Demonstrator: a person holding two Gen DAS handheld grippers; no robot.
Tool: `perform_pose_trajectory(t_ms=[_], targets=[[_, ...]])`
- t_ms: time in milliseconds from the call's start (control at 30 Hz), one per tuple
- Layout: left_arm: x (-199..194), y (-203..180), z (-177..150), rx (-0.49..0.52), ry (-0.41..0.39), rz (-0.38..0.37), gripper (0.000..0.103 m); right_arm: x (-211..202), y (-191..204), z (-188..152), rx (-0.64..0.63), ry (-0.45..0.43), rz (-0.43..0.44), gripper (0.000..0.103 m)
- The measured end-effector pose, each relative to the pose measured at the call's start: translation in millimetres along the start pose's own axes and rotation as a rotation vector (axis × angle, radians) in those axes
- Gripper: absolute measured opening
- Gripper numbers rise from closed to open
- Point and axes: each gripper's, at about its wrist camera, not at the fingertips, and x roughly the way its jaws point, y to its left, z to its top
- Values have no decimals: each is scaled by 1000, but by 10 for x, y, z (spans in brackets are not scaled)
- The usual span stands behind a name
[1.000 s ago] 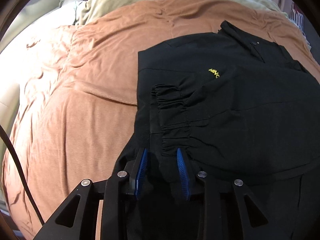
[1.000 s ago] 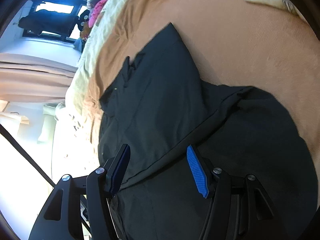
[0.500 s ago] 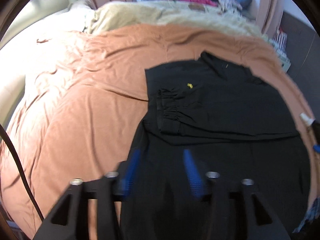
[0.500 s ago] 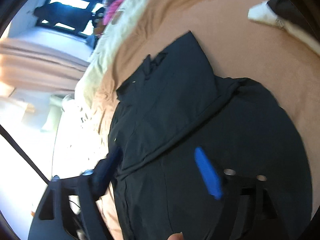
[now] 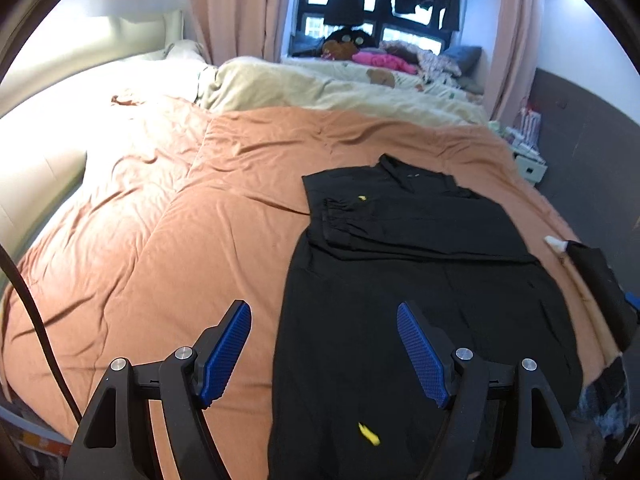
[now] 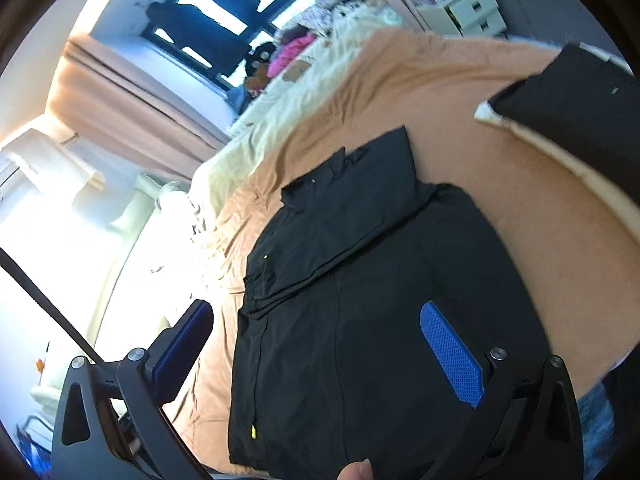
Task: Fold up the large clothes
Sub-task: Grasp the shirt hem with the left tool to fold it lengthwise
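A large black garment [image 5: 420, 280] lies flat on the orange bedspread [image 5: 180, 220], both sleeves folded across its upper body, an elastic cuff [image 5: 340, 220] near its left edge. In the right wrist view the same black garment [image 6: 380, 300] runs from a collar at the top to a hem at the bottom. My left gripper [image 5: 324, 344] hangs above its lower left part, jaws opening, nothing between them. Above the garment's lower half, my right gripper [image 6: 316, 348] has its jaws opening wide and empty. A fingertip [image 6: 356, 470] shows at the bottom edge.
A cream duvet [image 5: 320, 88] lies bunched at the bed's far end under a window sill with toys and clothes [image 5: 380, 56]. A dark object on a white one [image 6: 572, 108] lies at the bed's right edge. A bedside unit [image 5: 528, 160] stands by the grey wall.
Both grippers let go of the black fabric, opened wide and pulled back and up from the garment, so the whole bed and window have come into view.
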Motion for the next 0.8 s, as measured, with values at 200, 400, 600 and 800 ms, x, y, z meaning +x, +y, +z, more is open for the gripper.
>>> perform_pose_trajectory(t_ms=[200, 400, 600, 800], targets=[[-491, 51, -335, -8, -85, -5, 77, -651, 77, -433, -165, -153, -46, 103], [-745, 120, -652, -22, -82, -48, 77, -1006, 64, -852, -257, -200, -143, 103], [-898, 167, -1009, -19, -77, -39, 77, -1083, 44, -1192, -287, -164, -191, 103], [-832, 323, -1335, -84, -42, -60, 77, -1104, -223, -1332, -247, -101, -160, 103]])
